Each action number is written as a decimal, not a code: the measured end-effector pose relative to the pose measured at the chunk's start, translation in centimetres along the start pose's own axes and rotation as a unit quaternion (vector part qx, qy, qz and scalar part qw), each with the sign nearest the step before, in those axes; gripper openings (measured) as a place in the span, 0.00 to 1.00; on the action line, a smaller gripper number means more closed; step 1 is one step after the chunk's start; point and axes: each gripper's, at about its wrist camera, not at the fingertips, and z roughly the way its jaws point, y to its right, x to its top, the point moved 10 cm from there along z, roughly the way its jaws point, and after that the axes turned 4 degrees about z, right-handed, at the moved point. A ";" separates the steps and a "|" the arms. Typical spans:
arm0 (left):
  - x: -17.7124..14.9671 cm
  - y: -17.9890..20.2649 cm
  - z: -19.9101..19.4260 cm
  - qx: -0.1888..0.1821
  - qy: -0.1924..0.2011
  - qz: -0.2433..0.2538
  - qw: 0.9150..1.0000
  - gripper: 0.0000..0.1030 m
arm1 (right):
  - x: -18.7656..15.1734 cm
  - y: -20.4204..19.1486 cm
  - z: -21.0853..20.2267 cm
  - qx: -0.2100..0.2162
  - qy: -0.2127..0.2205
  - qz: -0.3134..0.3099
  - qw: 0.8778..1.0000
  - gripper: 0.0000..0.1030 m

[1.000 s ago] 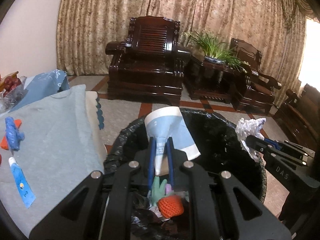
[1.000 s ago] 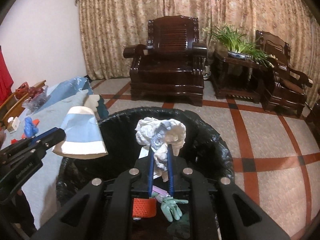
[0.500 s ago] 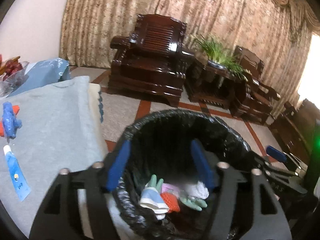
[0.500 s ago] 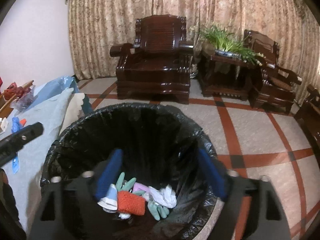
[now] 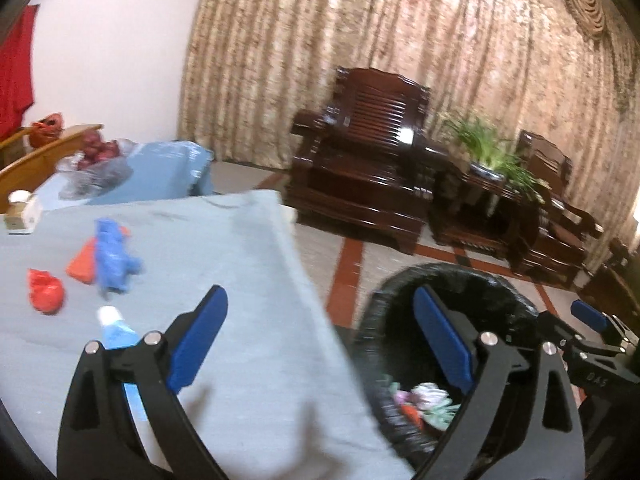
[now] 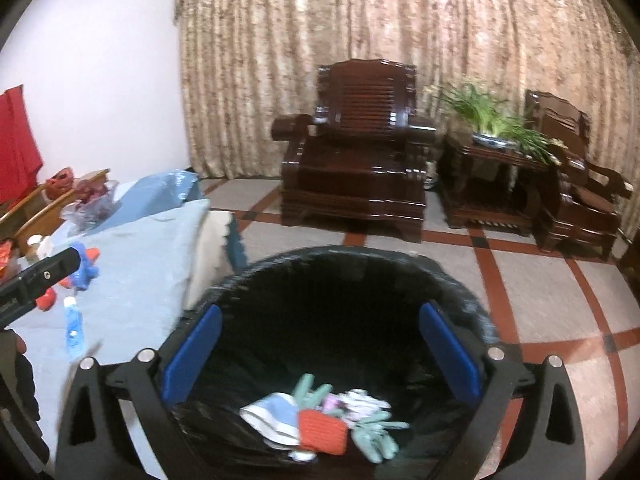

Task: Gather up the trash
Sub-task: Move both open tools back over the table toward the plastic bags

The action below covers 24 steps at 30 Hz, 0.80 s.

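left gripper [image 5: 320,332] and right gripper [image 6: 320,344] opened, paper cup [image 6: 272,420] and tissue [image 6: 360,402] dropped

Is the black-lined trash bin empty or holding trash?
Holding trash: the trash bin has a paper cup, orange knit piece and green glove at its bottom.

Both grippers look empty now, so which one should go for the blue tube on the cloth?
Left. The left gripper, open, already faces the blue tube; the right gripper hangs over the bin.

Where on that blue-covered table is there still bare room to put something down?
The tablecloth is bare from the blue tube across to its edge beside the bin. Crowded: the left part, with the blue crumpled piece and red scraps.
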 end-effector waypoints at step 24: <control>0.4 -25.0 -7.9 0.199 0.033 -0.057 0.978 0.89 | 1.1 -25.1 4.0 0.166 -0.002 -0.083 0.983 0.94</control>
